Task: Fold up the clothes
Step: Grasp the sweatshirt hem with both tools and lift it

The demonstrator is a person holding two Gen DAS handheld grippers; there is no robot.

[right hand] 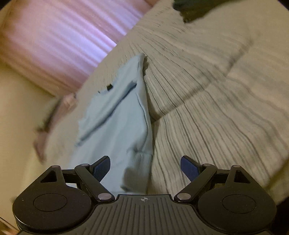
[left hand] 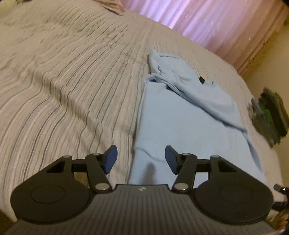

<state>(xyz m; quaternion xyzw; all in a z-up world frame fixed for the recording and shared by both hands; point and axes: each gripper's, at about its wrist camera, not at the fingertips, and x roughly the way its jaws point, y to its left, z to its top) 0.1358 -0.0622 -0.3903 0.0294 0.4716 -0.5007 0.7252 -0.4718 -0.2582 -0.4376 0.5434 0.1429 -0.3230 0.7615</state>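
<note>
A light blue garment point(left hand: 180, 117) lies on the bed, its near part flat and its far part folded over and rumpled, with a small black tag point(left hand: 202, 79) showing. My left gripper point(left hand: 140, 150) hovers over the garment's near left edge, open, with nothing between its blue pads. In the right wrist view the same garment point(right hand: 115, 117) runs away from me with its tag point(right hand: 109, 88) at the far end. My right gripper point(right hand: 145, 160) stands wide open above the garment's near right edge, a ribbed cuff point(right hand: 140, 162) below it, holding nothing.
The bed wears a beige striped cover point(left hand: 63, 81), creased into ridges point(right hand: 207, 108). Pink curtains point(left hand: 207, 21) hang behind the bed. A dark object with green on it point(left hand: 269, 117) is off the bed's right side. A dark shape point(right hand: 191, 9) lies at the far end.
</note>
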